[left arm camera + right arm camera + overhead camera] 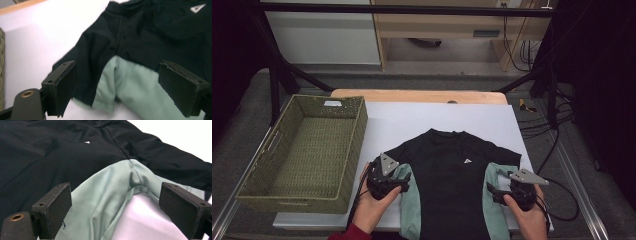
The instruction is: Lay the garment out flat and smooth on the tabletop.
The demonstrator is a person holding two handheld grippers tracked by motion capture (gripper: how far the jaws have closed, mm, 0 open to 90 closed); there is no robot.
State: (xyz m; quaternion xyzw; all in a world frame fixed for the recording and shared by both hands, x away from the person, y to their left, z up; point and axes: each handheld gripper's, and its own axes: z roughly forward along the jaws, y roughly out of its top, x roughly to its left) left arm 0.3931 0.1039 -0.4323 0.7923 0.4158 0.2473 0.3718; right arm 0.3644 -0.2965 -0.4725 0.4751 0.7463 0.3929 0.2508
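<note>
A black T-shirt lies flat and face up on the white sheet that covers the desk, its small white chest logo between the two tongs and a little beyond them. Its sides are folded inward so that the pale green lining shows as a strip along each edge.

The left tongs hang just above the left green strip, jaws spread wide with nothing gripped; in the left gripper view the green fold and the black sleeve lie beyond the pads, clear of them. The right tongs sit at the right green strip, jaws likewise wide apart and empty (the cloth runs between the pads in the right gripper view, but neither pad presses on it).

To the left of the left tongs, well apart from the shirt, a green woven basket stands on the desk's edge. Beyond both tongs the bare wooden rim of the desk shows past the sheet. Cables lie to the right of the right tongs, off the sheet. Nothing lies between either tongs and the shirt.
</note>
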